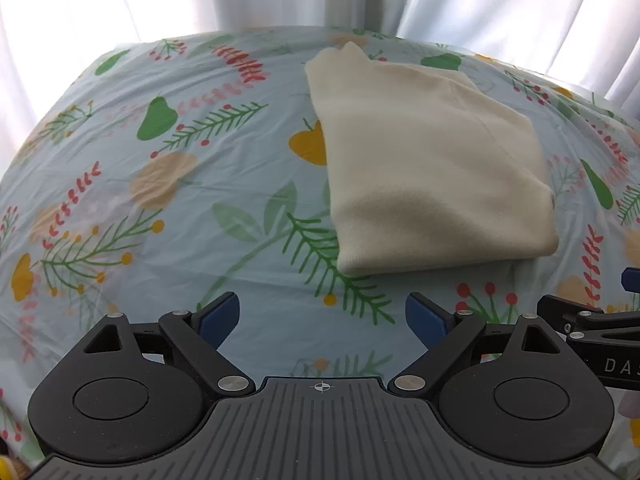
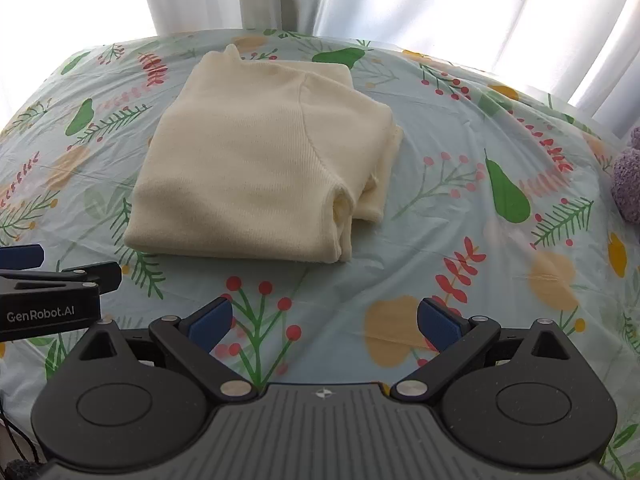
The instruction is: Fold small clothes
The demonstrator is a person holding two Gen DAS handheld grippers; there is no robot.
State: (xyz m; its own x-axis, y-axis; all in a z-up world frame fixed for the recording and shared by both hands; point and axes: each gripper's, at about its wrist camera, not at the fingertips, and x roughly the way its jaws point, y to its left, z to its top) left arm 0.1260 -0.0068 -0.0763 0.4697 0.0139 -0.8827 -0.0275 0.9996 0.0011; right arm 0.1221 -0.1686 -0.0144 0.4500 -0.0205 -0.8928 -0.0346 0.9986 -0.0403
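Cream knit sweater [image 2: 256,160], folded in a soft rectangle on the floral plastic tablecloth [image 2: 460,240], both grippers off it.
My left gripper [image 1: 322,318] and right gripper [image 2: 325,322] gape wide, empty; the knit looks light, floppy, so I'd pinch the thick folded edge at 6 o'clock.

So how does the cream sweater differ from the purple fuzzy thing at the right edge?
The cream sweater is fine-knit, folded flat into a neat rectangle and lies mid-table, fully in view. The purple fuzzy thing is nubbly, bunched into rounded lumps and sits at the table's right edge, cut off by the frame. Both rest on the floral tablecloth, untouched.
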